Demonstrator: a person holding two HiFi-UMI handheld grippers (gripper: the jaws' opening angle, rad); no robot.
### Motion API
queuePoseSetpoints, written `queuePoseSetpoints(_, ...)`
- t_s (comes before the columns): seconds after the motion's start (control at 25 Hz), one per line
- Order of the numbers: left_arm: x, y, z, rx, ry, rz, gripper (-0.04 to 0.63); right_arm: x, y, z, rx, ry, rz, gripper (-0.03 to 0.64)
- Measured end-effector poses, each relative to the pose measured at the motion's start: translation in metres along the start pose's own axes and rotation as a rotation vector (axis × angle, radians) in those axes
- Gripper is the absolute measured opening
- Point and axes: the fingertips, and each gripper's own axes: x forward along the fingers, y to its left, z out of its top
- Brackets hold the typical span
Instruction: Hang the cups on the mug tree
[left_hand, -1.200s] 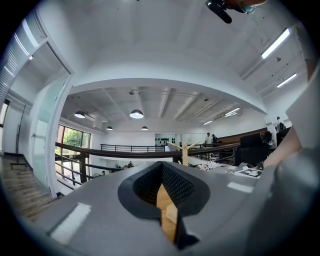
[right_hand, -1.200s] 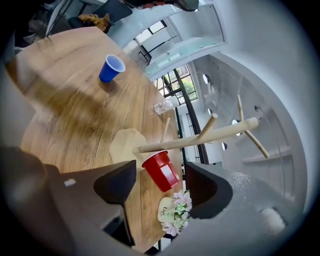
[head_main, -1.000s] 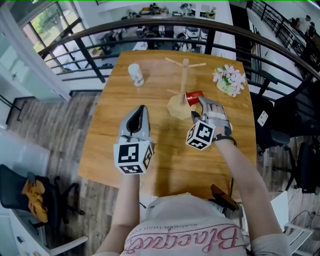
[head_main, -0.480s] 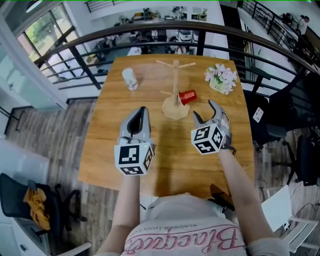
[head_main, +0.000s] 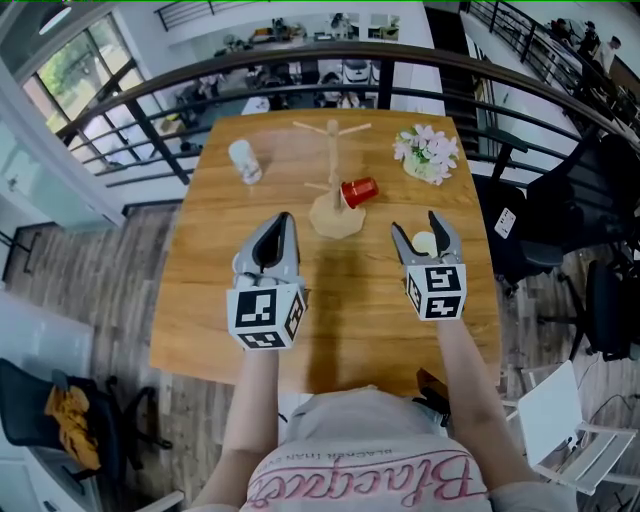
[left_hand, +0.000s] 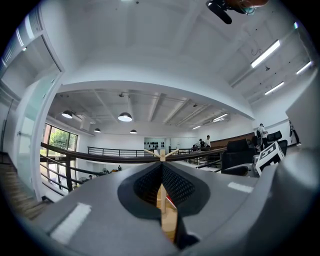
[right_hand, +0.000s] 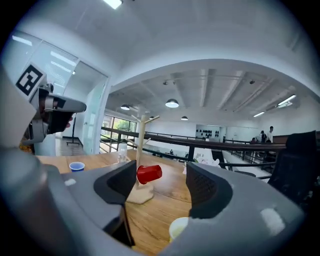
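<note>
The wooden mug tree (head_main: 333, 178) stands at the table's far middle, with a red cup (head_main: 358, 190) hanging on a low right peg. It also shows in the right gripper view, the mug tree (right_hand: 140, 150) with the red cup (right_hand: 149, 173). My right gripper (head_main: 417, 226) is open, pulled back to the right of the tree. A pale yellow cup (head_main: 425, 243) sits on the table under its spread jaws, untouched by the pads, low in the view of the right gripper (right_hand: 162, 186) as the yellow cup (right_hand: 179, 228). My left gripper (head_main: 282, 220) is shut and empty, pointing at the tree's base (left_hand: 161, 200).
A clear cup (head_main: 243, 160) stands at the table's far left, and a small blue cup (right_hand: 76, 166) sits left of the tree. A bunch of pale flowers (head_main: 428, 155) lies at the far right. A railing (head_main: 300, 65) runs behind the wooden table (head_main: 210, 300).
My right gripper has drawn back from the red cup toward me and to the right, open. The red cup stays hanging on the tree. The left gripper has not moved.
</note>
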Motion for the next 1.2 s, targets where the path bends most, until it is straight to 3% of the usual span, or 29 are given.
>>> queuePoseSetpoints(0.36,0.010,-0.021,-0.008,-0.011,0.019,-0.035,0.013,-0.020,-0.027,-0.028,0.050,0.018,-0.054,0.302)
queuePoseSetpoints(1.2,0.025,-0.043,-0.050,-0.012,0.138,-0.038,0.014,-0.016,-0.046,-0.137,0.112,0.252,-0.085,0.338)
